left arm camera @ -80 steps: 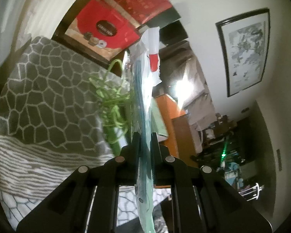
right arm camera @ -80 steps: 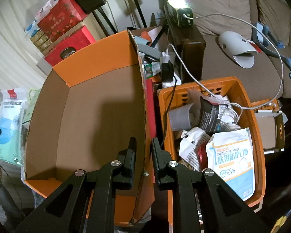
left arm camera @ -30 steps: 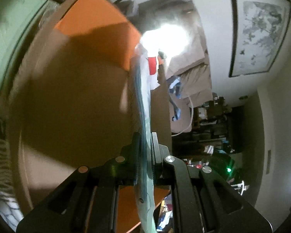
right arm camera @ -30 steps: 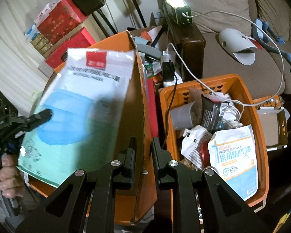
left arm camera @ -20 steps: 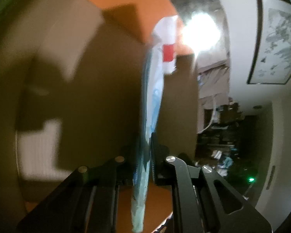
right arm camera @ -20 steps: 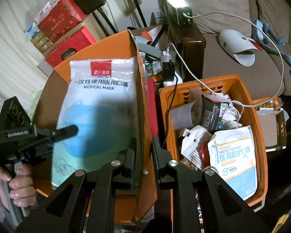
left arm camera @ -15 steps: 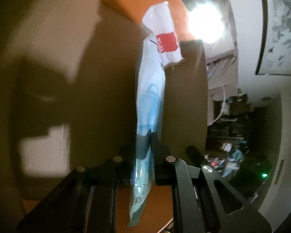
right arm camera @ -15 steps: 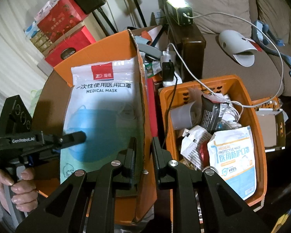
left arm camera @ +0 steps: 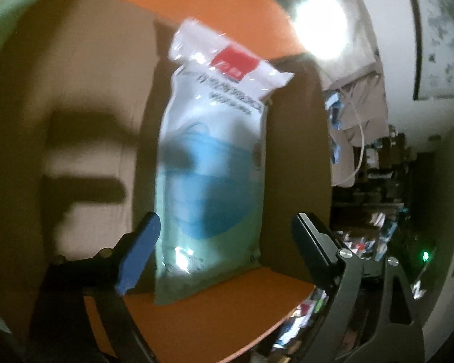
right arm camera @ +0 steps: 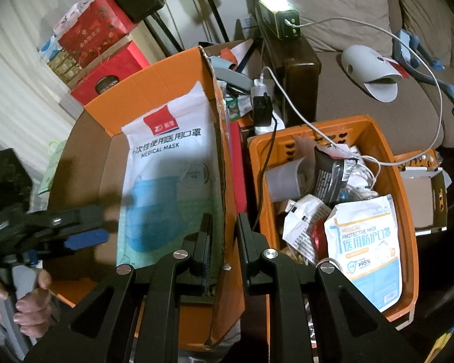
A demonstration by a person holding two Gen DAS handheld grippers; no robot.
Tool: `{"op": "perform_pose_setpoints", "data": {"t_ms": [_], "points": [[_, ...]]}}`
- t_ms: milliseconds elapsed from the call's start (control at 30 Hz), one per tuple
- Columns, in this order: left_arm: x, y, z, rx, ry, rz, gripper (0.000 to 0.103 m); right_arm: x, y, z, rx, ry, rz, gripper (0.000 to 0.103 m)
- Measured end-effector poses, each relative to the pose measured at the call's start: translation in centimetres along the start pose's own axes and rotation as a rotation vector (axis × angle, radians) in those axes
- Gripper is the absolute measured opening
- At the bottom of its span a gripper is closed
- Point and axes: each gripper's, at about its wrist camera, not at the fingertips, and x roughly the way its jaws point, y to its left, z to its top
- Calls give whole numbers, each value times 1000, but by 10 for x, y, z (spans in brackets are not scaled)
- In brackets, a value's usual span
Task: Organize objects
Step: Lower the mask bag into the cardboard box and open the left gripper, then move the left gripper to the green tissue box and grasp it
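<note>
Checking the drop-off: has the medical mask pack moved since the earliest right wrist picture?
Yes. The mask pack went from outside the cardboard box's left wall to inside it, leaning on the right wall, released by the just-opened left gripper.

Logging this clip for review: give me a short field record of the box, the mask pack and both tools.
box: orange cardboard box, open top
pack: medical mask pack inside box, leaning on its right wall
left tool: left tool jaws just opened wide, pads off the pack
right tool: right tool shut on the box's right wall
neighbour: orange plastic basket, full of packets
</note>
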Motion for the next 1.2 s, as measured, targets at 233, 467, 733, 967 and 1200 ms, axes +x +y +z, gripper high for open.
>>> {"op": "perform_pose_setpoints", "data": {"t_ms": [233, 467, 733, 967, 1200], "points": [[-47, -30, -13, 198, -84, 45, 99, 0, -1, 0, 1, 0, 1, 16], [-88, -28, 5, 315, -96, 39, 101, -1, -1, 0, -7, 1, -6, 16], [-115, -15, 21, 357, -135, 147, 102, -2, 0, 1, -5, 1, -5, 16], [-133, 8, 32, 412, -204, 328, 103, -1, 0, 2, 2, 1, 0, 16], [-150, 39, 60, 361, -283, 453, 103, -1, 0, 1, 3, 2, 0, 16]]}}
